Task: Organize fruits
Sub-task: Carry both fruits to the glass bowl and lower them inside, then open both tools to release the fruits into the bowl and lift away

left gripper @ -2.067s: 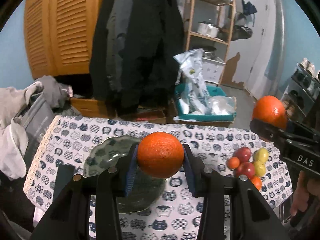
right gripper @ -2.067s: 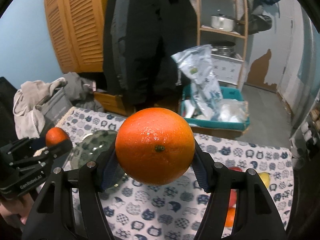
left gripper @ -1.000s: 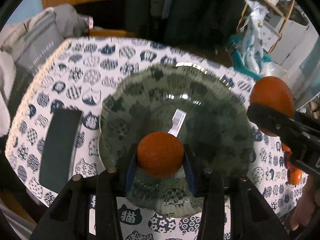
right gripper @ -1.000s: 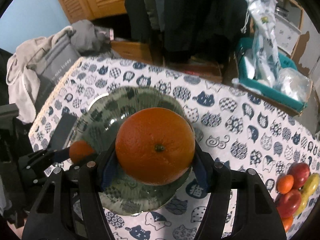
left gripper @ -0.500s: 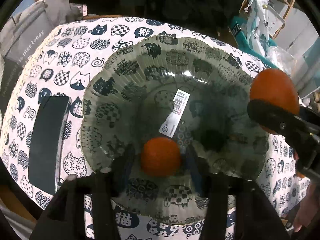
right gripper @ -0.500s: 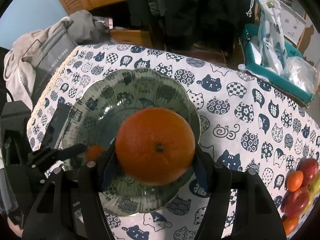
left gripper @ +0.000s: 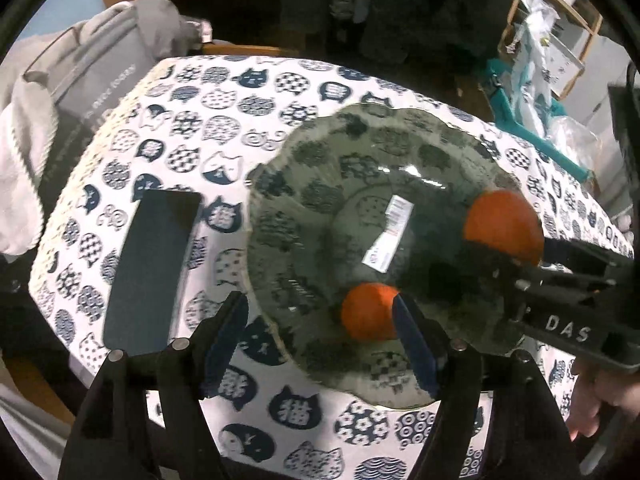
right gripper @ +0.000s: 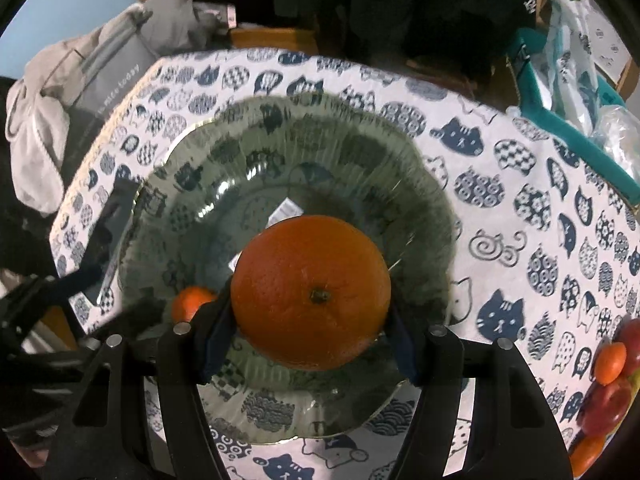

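While my left tool (left gripper: 320, 340) is opening off the small orange (left gripper: 370, 312) lying in the glass plate (right gripper: 192, 152), my right tool (right gripper: 308, 332) grips the big orange (right gripper: 310, 292), best lowered gently beside it before releasing.

A table carries a white cloth (left gripper: 256, 80) printed with dark blue cat heads; on the cloth sits a scalloped green glass plate (left gripper: 320, 168) toward the middle; just beside the plate's left rim lies a flat black slab (left gripper: 152, 268); well apart, at the right edge, red, orange and yellow fruits (right gripper: 608, 396) cluster.
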{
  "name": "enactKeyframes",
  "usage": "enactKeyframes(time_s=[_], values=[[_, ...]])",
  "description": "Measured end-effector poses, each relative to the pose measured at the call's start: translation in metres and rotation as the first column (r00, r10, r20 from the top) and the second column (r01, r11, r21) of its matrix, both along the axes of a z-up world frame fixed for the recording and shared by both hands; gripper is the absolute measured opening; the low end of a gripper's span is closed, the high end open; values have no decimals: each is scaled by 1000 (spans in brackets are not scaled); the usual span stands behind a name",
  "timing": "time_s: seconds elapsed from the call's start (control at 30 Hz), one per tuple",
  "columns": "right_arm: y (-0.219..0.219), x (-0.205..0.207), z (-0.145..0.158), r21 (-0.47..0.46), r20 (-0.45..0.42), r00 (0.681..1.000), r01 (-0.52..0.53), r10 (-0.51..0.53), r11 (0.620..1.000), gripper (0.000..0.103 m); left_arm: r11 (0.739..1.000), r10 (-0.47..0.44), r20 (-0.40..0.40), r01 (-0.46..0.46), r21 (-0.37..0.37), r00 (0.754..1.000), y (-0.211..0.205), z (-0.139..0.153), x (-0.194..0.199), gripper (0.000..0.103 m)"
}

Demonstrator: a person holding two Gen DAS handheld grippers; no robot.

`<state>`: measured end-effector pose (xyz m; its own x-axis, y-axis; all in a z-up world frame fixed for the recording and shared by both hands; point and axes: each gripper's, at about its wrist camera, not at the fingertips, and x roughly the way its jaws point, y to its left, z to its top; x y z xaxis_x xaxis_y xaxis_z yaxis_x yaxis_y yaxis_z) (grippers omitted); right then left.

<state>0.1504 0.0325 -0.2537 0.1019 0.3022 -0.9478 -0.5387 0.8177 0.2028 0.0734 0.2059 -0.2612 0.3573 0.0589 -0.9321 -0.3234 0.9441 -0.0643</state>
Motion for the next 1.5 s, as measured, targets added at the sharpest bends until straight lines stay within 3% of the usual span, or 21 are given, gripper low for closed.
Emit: enactKeyframes(time_s=[0.2, 0.27, 0.33, 0.7, 1.03, 1.5], values=[[7, -7, -7, -35, -26, 999, -38, 37, 999, 69, 1000, 28, 3, -28, 5, 1000, 9, 4, -5, 76], [5, -9, -6, -28, -20, 999, -34, 34, 999, 76, 999, 31, 9, -32, 6, 999, 10, 6, -6, 76], [1, -8, 1, 0, -2, 1000, -24, 24, 1000, 83, 999, 31, 15, -31, 12, 999, 11, 9, -7, 76], [-29, 0, 54, 61, 109, 991, 67, -74, 996, 84, 1000, 17, 90, -17, 7, 996, -1, 41, -11, 76], [-70, -11, 121, 83, 309, 942, 112, -133, 990, 84, 1000, -4, 184, 6, -12, 983, -20, 81, -13, 78], [-137, -38, 194, 145, 430, 876, 170, -217, 975, 84, 996, -91, 327, 90, 20, 941, -67, 140, -28, 87]])
